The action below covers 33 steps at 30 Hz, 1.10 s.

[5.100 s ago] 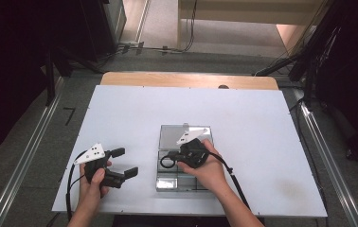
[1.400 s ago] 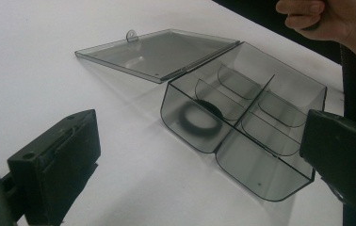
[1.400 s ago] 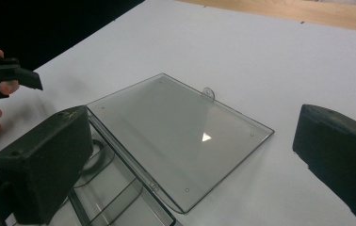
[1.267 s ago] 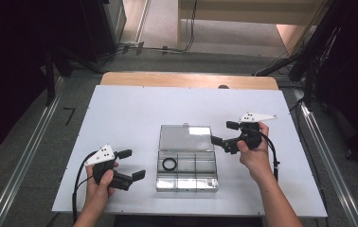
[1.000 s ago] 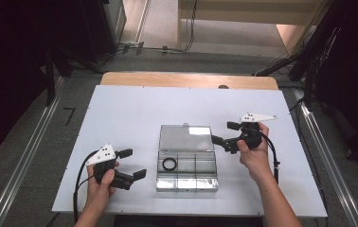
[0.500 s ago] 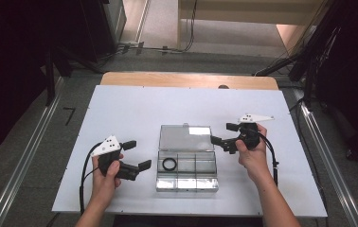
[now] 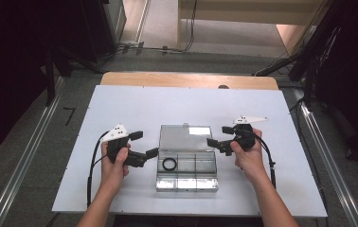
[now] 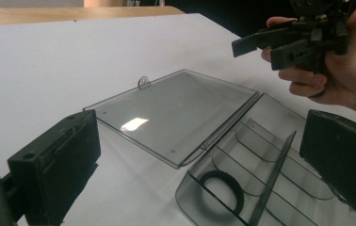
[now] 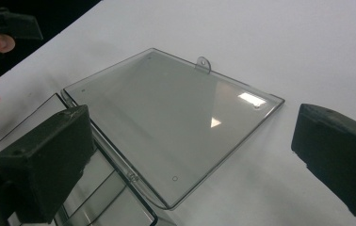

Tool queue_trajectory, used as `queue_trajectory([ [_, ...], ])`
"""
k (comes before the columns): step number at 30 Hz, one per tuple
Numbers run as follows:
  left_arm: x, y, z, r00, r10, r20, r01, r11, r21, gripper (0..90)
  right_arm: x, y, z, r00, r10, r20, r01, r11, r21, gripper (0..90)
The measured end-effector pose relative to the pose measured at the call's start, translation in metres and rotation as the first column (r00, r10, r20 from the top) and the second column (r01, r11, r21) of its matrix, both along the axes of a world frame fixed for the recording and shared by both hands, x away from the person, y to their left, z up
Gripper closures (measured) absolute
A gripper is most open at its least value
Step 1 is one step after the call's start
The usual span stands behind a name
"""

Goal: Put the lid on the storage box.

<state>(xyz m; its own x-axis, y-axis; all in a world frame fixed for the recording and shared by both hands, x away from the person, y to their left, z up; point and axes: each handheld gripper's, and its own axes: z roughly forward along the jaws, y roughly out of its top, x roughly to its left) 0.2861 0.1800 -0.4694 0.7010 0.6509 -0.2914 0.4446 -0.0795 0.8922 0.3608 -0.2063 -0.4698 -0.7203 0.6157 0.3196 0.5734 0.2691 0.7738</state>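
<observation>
Jaws of both grippers gape wide (holding nothing) beside the clear box (image 7: 186,158).

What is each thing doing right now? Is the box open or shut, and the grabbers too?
clear plastic box: open, compartments showing
lid: swung back, lying flat on the table
black ring: lying loose in a left compartment of the box
left gripper: open, holding nothing
right gripper: open, holding nothing
</observation>
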Motion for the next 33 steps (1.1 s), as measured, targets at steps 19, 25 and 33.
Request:
queue_trajectory([
  [19, 0.043, -0.018, -0.014, 0.9978, 0.016, -0.065, -0.020, 0.9984, -0.054, 0.0, 0.001, 0.008, -0.011, 0.9980, -0.015, -0.062, 0.016, 1.000, 0.009, 7.1],
  [25, 0.050, -0.020, -0.021, 0.9905, 0.044, -0.130, -0.052, 0.9968, -0.060, 1.5, 0.001, 0.008, -0.012, 0.9963, -0.026, -0.082, 0.027, 1.000, 0.014, 10.7],
  [33, 0.056, -0.023, -0.029, 0.9641, 0.101, -0.246, -0.116, 0.9920, -0.049, 14.0, 0.001, 0.009, -0.015, 0.9932, -0.037, -0.110, 0.039, 0.999, 0.016, 12.2],
])
